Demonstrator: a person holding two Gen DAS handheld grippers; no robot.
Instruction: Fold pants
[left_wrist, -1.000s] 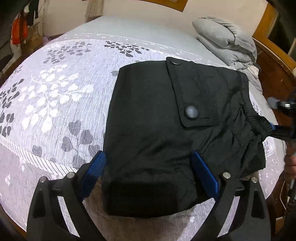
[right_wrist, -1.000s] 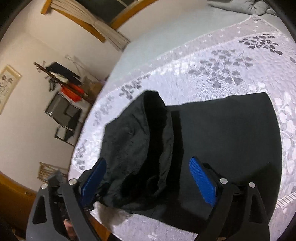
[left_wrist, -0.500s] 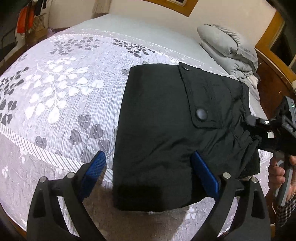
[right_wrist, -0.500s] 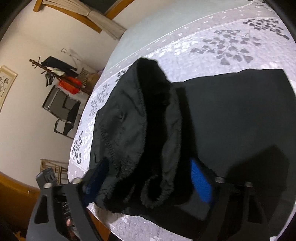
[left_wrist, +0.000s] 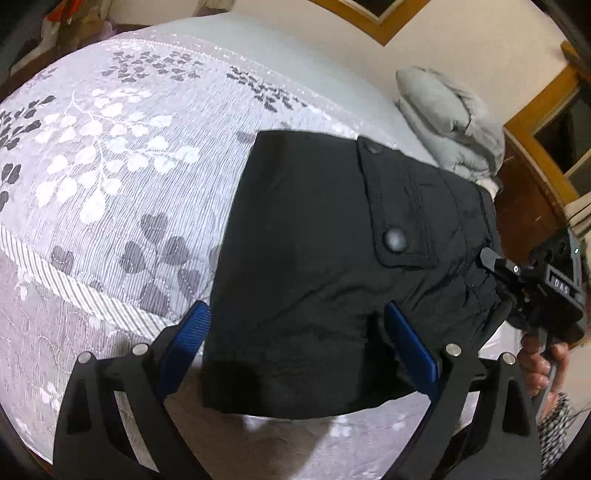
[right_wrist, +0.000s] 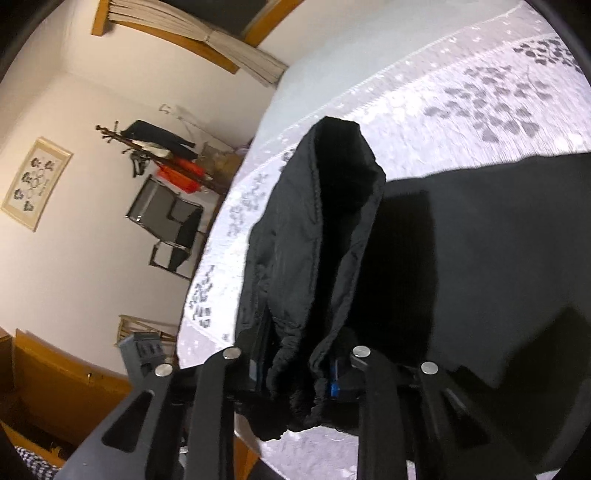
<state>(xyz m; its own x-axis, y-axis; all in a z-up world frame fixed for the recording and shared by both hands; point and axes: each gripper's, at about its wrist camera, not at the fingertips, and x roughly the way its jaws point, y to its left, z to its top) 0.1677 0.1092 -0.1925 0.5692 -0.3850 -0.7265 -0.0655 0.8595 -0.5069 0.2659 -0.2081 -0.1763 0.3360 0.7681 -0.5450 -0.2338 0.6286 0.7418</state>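
Black pants (left_wrist: 325, 266) lie folded into a rectangle on a bed, a cargo pocket flap with two snaps on top. My left gripper (left_wrist: 299, 343) is open just above the near edge of the bundle, blue pads either side of it. My right gripper (right_wrist: 295, 373) is shut on the elastic waistband of the pants (right_wrist: 321, 258) and holds that end lifted off the bed. The right gripper also shows in the left wrist view (left_wrist: 495, 260) at the pants' right edge, with a hand on its handle.
The bed has a grey-white bedspread with a leaf pattern (left_wrist: 110, 177). A folded grey duvet (left_wrist: 450, 118) lies at the head by the wooden headboard (left_wrist: 532, 177). A coat rack (right_wrist: 155, 144) and a folding chair (right_wrist: 166, 221) stand by the wall beyond the bed.
My right gripper has closed on the waistband, which was loose between its open pads, and raised it. My left gripper has drawn back slightly from the bundle, still open.
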